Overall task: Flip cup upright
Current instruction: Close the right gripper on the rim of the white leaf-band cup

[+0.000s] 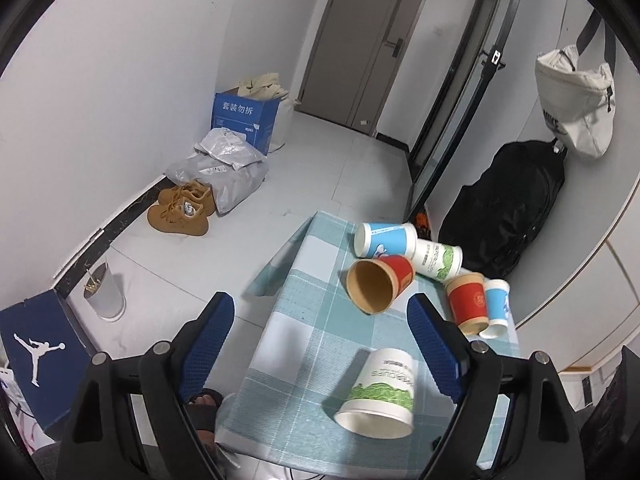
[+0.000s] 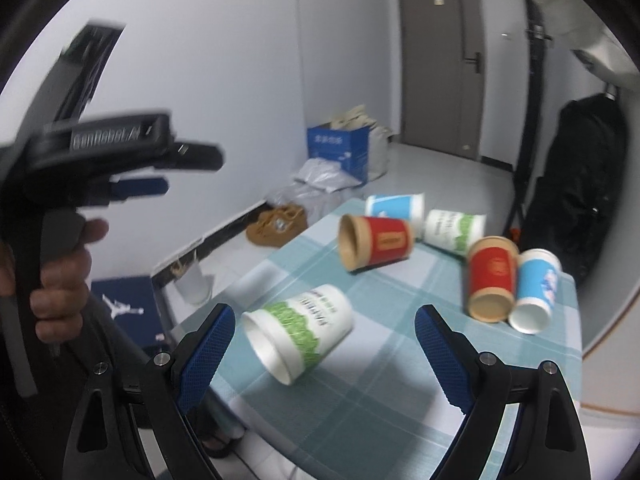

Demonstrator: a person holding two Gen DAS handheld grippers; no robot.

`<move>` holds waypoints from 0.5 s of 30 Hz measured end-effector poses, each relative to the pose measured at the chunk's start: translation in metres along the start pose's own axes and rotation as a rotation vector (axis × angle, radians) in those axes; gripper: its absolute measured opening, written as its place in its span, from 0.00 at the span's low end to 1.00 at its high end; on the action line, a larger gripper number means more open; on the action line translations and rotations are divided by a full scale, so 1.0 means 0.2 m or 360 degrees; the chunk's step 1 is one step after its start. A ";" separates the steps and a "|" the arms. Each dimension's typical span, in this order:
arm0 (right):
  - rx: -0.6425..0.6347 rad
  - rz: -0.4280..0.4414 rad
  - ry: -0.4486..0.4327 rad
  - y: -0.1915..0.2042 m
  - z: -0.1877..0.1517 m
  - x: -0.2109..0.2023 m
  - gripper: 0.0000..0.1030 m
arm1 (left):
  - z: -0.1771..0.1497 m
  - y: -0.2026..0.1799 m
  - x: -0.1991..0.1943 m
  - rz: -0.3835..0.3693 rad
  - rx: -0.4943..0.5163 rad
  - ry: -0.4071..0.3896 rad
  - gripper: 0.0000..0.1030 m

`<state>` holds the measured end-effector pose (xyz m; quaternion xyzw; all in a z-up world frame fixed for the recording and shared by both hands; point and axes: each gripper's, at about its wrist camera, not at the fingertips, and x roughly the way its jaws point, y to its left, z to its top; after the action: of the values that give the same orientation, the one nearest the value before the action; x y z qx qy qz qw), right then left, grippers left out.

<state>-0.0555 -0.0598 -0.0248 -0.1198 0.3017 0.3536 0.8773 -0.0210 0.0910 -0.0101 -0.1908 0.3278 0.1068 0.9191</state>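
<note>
Several paper cups lie on their sides on a small table with a teal checked cloth (image 1: 304,332) (image 2: 384,380). The nearest is a white cup with a green band (image 1: 380,396) (image 2: 298,332), its mouth toward me. Behind it lie a red cup (image 1: 380,284) (image 2: 376,242), a blue-and-white cup (image 1: 386,239) (image 2: 396,206), another white-green cup (image 1: 438,260) (image 2: 454,230), a second red cup (image 1: 468,304) (image 2: 492,284) and a second blue cup (image 1: 496,308) (image 2: 534,290). My left gripper (image 1: 322,304) is open and empty above the table; it also shows in the right wrist view (image 2: 140,188). My right gripper (image 2: 324,316) is open and empty, just in front of the nearest cup.
Floor to the left holds brown shoes (image 1: 180,212), grey bags (image 1: 224,168), a blue box (image 1: 246,118), a white bin (image 1: 104,292) and a navy Jordan box (image 1: 36,352). A black backpack (image 1: 508,208) and a white bag (image 1: 576,100) hang right, by the wall.
</note>
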 end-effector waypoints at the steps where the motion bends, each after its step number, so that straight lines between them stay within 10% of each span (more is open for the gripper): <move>1: -0.0038 0.0002 0.0018 0.03 0.00 0.02 0.88 | 0.00 0.00 0.00 0.0001 0.0007 0.0007 0.83; 15: -0.0447 -0.0174 0.0110 0.20 -0.09 0.23 0.69 | 0.02 0.07 0.04 -0.0007 -0.0048 0.0114 0.83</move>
<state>-0.0645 -0.0141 -0.0670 -0.2696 0.2722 0.3396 0.8590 -0.0171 0.1067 -0.0170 -0.2091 0.3583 0.1028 0.9041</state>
